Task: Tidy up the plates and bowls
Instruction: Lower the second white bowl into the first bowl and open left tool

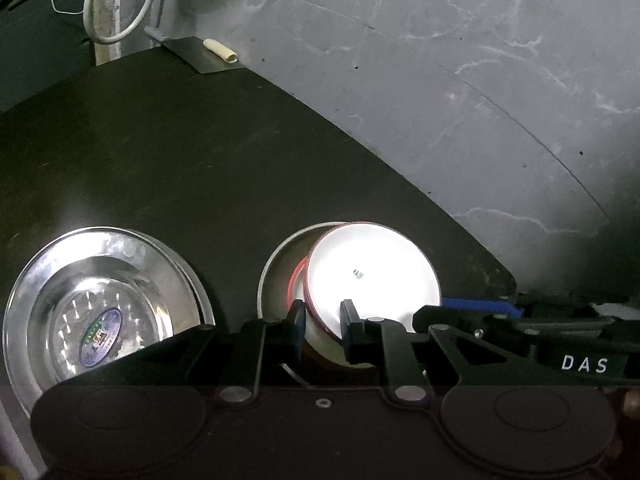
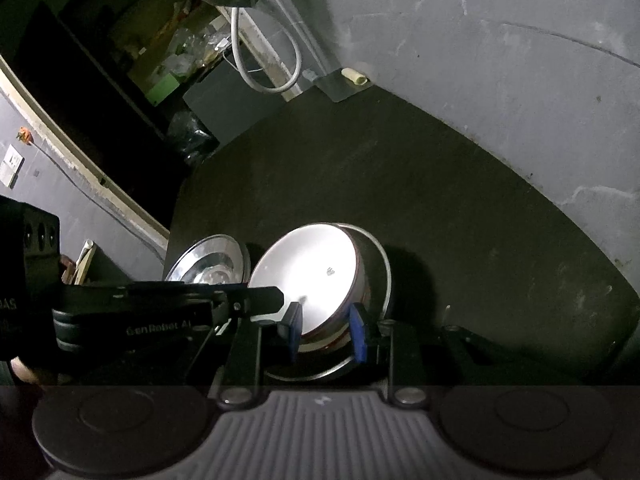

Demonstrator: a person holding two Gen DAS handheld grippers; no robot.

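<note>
A white bowl with a dark red rim [image 1: 372, 268] lies tilted inside a steel bowl [image 1: 276, 264] on the dark table, over another red-rimmed bowl [image 1: 296, 284]. My left gripper [image 1: 323, 322] is shut on the white bowl's near rim. In the right wrist view the white bowl [image 2: 308, 276] tilts in the steel bowl [image 2: 382, 268]. My right gripper [image 2: 327, 330] straddles the bowls' near edge, jaws a little apart. Stacked steel plates [image 1: 100, 300] sit to the left, also in the right wrist view [image 2: 212, 264].
The dark table [image 1: 200, 160] ends at a curved right edge above a grey tiled floor [image 1: 480, 80]. A metal sheet with a small pale roll [image 1: 220, 50] lies at the far edge. A white cable loop [image 1: 120, 4] hangs beyond.
</note>
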